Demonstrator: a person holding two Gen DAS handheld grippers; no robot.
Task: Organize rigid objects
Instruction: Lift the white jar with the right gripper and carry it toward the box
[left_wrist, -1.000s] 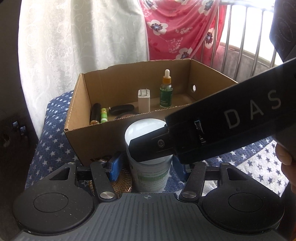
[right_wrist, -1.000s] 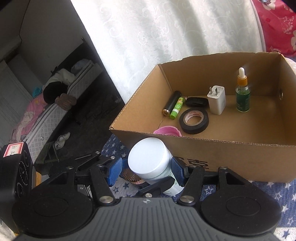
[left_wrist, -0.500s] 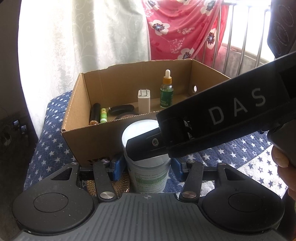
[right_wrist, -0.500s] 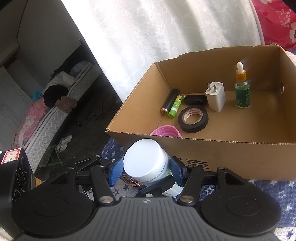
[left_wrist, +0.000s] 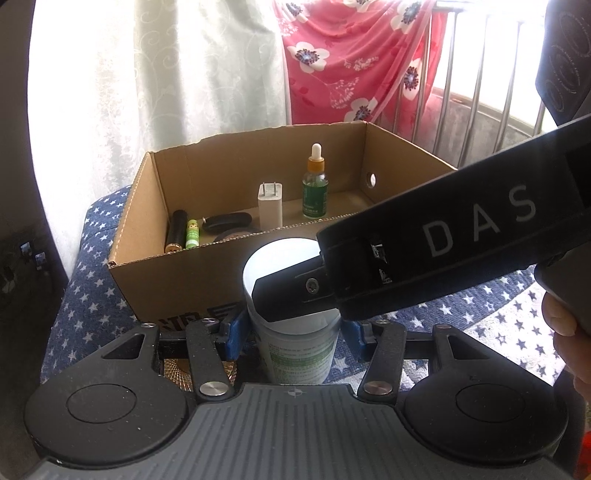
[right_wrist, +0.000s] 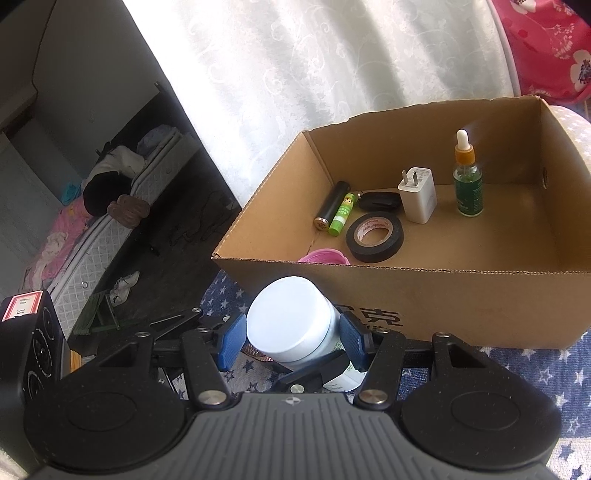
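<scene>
1. Jar (left_wrist: 295, 354), white with a white lid and a green label, is sitting outside the cardboard box (right_wrist: 461, 306), just in front of its near wall, over the star-print cloth (left_wrist: 92, 295).
2. Left claw (left_wrist: 293, 328) is pinching the jar low on its body. Both blue pads are pressing on its sides, the jaws having just been closing onto it.
3. Right claw (right_wrist: 291, 339) is reaching in from the other side and gripping the same jar at the lid, a blue pad lying against each side of it.
4. In the right wrist view the jar is leaning, its lid tipping toward the camera.
5. A woven gold mat (left_wrist: 177, 373) is showing under the jar's left side. I cannot tell whether the jar is touching it.
6. Inside the box, a green dropper bottle (right_wrist: 468, 184) and a white charger plug (right_wrist: 419, 195) are standing upright near the back.
7. A black tape roll (right_wrist: 375, 238) is lying flat, with a green tube (right_wrist: 341, 214), a black cylinder (right_wrist: 330, 206) and a black fob (right_wrist: 380, 201) lying just behind it.
8. Something pink (right_wrist: 323, 255) is peeking over the box's near wall.
9. A person's thumb (left_wrist: 565, 325) is showing at the right edge of the left wrist view.
</scene>
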